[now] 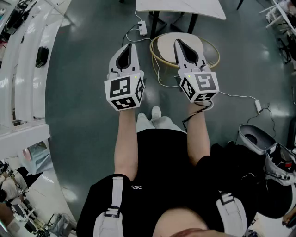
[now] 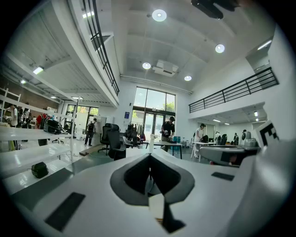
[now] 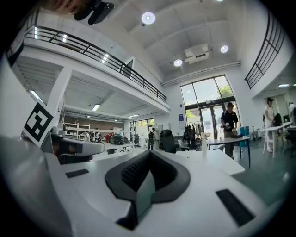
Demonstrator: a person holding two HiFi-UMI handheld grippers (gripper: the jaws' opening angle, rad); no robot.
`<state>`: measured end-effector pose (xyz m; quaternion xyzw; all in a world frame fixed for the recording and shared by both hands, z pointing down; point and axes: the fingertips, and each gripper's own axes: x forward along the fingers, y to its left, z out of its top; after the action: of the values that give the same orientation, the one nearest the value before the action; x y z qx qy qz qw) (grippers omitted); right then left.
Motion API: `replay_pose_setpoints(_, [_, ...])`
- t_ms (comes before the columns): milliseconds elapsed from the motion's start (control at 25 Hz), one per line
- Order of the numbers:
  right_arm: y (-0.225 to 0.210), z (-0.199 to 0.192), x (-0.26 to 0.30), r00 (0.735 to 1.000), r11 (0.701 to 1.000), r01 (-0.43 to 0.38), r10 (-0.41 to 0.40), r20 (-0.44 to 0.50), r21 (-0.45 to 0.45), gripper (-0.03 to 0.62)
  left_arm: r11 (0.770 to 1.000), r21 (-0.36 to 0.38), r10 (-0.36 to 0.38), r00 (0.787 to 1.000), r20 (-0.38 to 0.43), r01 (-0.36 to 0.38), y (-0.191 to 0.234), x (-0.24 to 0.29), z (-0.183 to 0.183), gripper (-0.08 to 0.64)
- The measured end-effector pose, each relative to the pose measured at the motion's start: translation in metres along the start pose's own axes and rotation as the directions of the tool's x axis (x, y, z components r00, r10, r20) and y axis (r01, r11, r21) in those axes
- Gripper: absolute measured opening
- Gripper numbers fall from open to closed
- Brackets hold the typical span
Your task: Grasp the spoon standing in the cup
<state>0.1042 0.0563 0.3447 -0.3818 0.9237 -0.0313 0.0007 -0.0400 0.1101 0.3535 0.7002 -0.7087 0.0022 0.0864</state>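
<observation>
No spoon or cup can be made out in the head view. In both gripper views a small white object (image 2: 150, 139) (image 3: 203, 137) stands on a white table ahead, too small to tell what it is. My left gripper (image 1: 132, 45) and right gripper (image 1: 176, 42) are held side by side at waist height above the floor, pointing forward. The left gripper's (image 2: 150, 155) jaws meet at the tip with nothing between them. The right gripper's (image 3: 149, 152) jaws are likewise closed and hold nothing.
A white table (image 1: 180, 7) stands just ahead, with a round stool (image 1: 185, 46) under the right gripper. A power strip (image 1: 142, 28) and cables lie on the grey floor. White shelving (image 1: 23, 69) runs along the left, and a grey bin (image 1: 255, 136) sits at right. People stand by distant tables.
</observation>
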Motion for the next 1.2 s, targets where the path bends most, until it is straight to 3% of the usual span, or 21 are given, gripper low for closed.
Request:
replay_pose_setpoints(400, [-0.004,0.011,0.010,0.998,0.995,-0.051,0.053,0.025,-0.090,0.006,0.997,0.054,-0.051,0.999,0.006,0.051,-0.016,0.023,0.007,0.015])
replay_pose_setpoints(760, [-0.054,0.018,0.009,0.996,0.999,0.037,-0.035,0.084,-0.018,0.006,0.986,0.137,-0.100,0.995,0.017,0.097,-0.045,0.036,0.021,0.015])
replay_pose_setpoints(920, [-0.078,0.016,0.004,0.993,0.996,0.082,-0.083,0.086,0.015,0.006,0.983,0.134,-0.126,0.992,0.007,0.124,-0.055,0.038,0.016,0.015])
replay_pose_setpoints(1200, [-0.072,0.025,0.025,0.994,0.999,0.043,-0.041,0.106,-0.017,0.006,0.989,0.096,-0.114,0.992,0.052,0.109,-0.041,0.050,0.031,0.015])
